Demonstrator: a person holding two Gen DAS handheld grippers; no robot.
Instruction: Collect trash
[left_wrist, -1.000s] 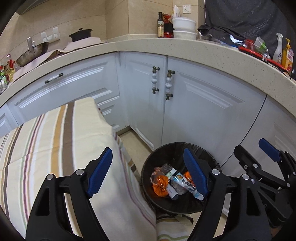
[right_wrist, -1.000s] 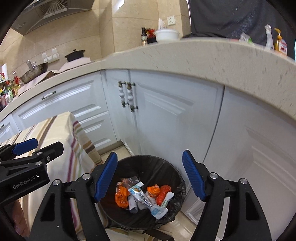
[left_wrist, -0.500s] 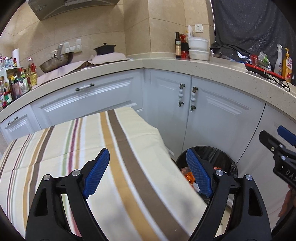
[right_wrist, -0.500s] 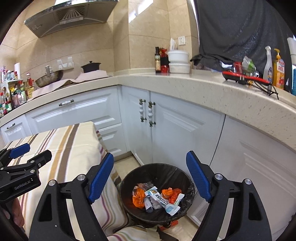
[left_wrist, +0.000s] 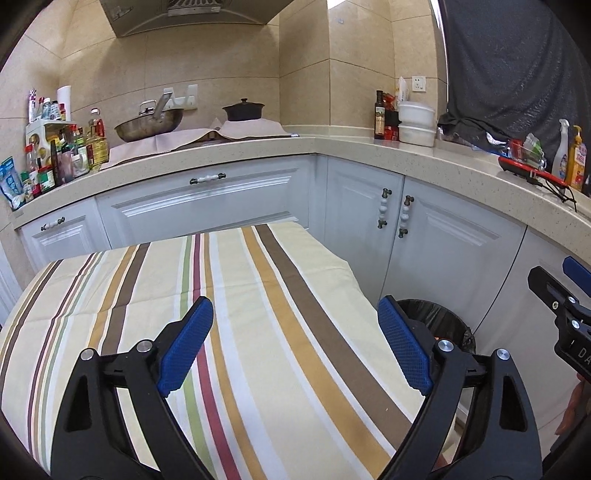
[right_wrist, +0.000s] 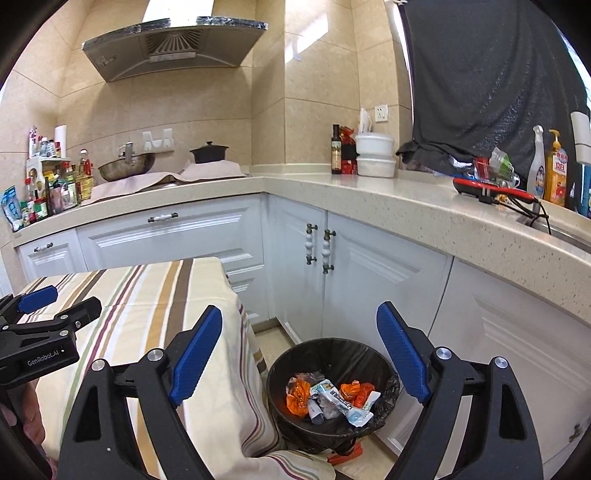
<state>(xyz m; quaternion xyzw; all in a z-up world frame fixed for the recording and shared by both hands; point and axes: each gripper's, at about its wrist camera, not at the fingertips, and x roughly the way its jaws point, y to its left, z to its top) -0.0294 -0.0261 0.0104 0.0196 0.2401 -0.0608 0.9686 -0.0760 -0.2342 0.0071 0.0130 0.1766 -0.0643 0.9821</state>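
A round black-lined trash bin (right_wrist: 334, 356) stands on the floor by the white cabinets, holding several crumpled wrappers (right_wrist: 332, 398), orange and white. In the left wrist view only its rim (left_wrist: 441, 314) shows past the table edge. My left gripper (left_wrist: 295, 347) is open and empty above the striped tablecloth (left_wrist: 236, 295). My right gripper (right_wrist: 301, 354) is open and empty, raised above the bin and the table's right edge. Each gripper shows at the edge of the other's view.
The table with the striped cloth (right_wrist: 147, 295) fills the lower left. White cabinets (right_wrist: 369, 280) and a beige L-shaped counter (right_wrist: 406, 206) wrap around behind. The counter holds a wok (left_wrist: 149, 125), black pot (left_wrist: 243, 110), bottles and white bowls (right_wrist: 375, 155).
Both grippers have risen and pulled back from over the bin. The left has swung left over the table, so the bin has slid mostly out of its view.
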